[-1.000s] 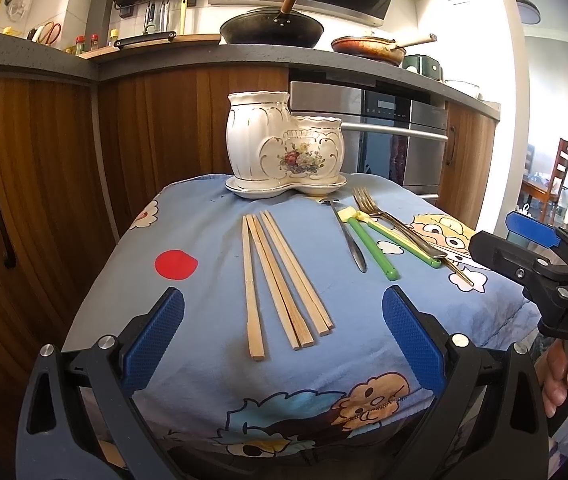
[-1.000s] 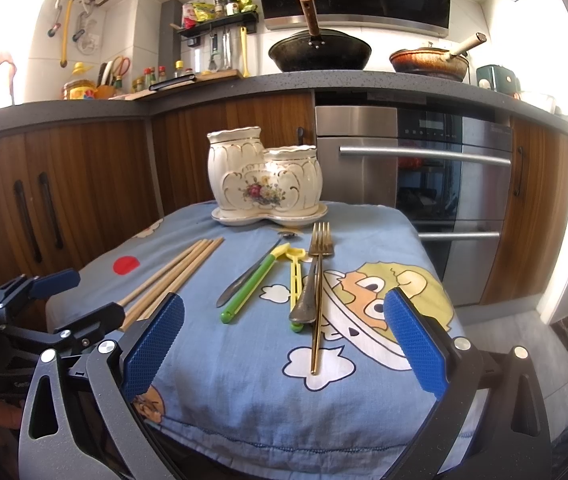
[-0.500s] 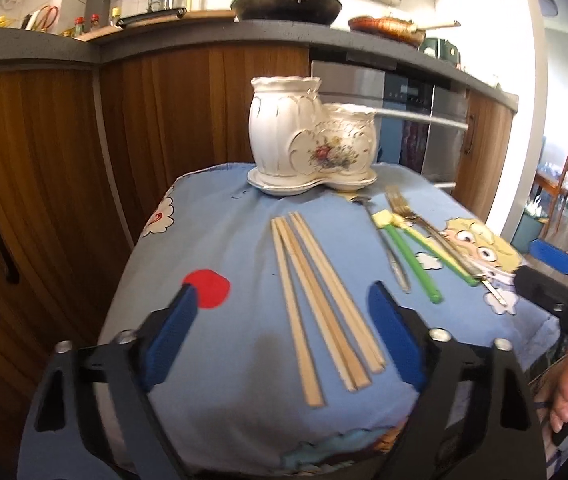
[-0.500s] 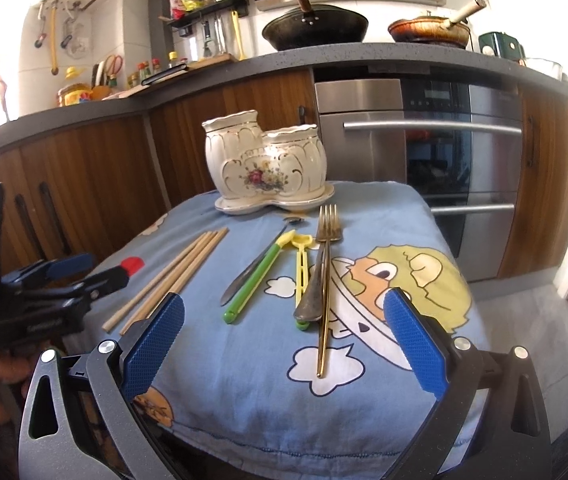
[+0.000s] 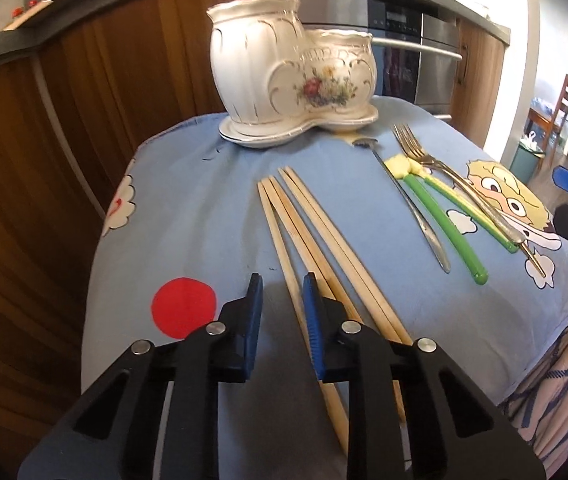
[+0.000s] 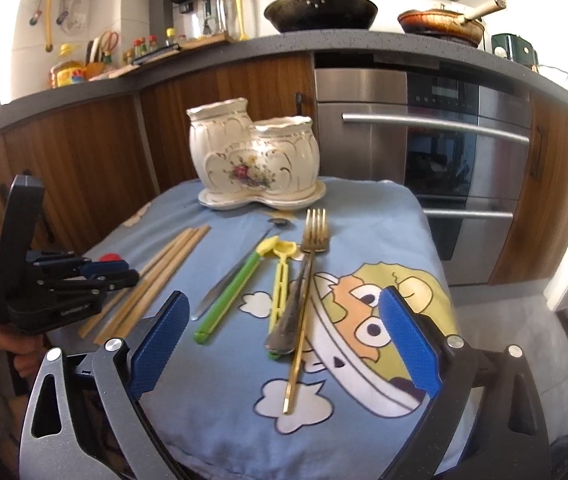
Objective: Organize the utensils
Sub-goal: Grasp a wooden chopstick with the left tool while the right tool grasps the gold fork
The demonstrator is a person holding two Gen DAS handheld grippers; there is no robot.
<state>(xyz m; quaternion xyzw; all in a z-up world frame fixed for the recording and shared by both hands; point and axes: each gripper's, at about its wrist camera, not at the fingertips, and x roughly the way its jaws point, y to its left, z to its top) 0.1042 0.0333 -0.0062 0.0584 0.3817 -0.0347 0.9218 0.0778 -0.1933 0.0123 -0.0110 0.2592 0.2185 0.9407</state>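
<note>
Several wooden chopsticks [image 5: 316, 236] lie on the blue cartoon cloth [image 5: 204, 208], also in the right wrist view [image 6: 164, 268]. My left gripper [image 5: 282, 284] is low over their near ends, jaws narrowed to a small gap around the leftmost stick, not clamped. It shows in the right wrist view [image 6: 124, 274]. My right gripper [image 6: 284, 328] is wide open and empty above the cloth's front. A gold fork [image 6: 304, 280], a knife [image 6: 224, 292], a spoon [image 6: 284, 320] and green-yellow utensils [image 6: 232, 292] lie ahead of it. The white ceramic two-pot holder [image 6: 252, 160] stands at the back.
Wooden cabinets [image 6: 84, 152] and a steel oven [image 6: 424, 160] stand behind the covered table. The countertop above holds a wok [image 6: 320, 12] and a pan [image 6: 440, 26]. The cloth drops off at the front and sides.
My left gripper has moved forward and down onto the chopsticks' near ends and its jaws have narrowed from wide open to a small gap. The right gripper has barely moved.
</note>
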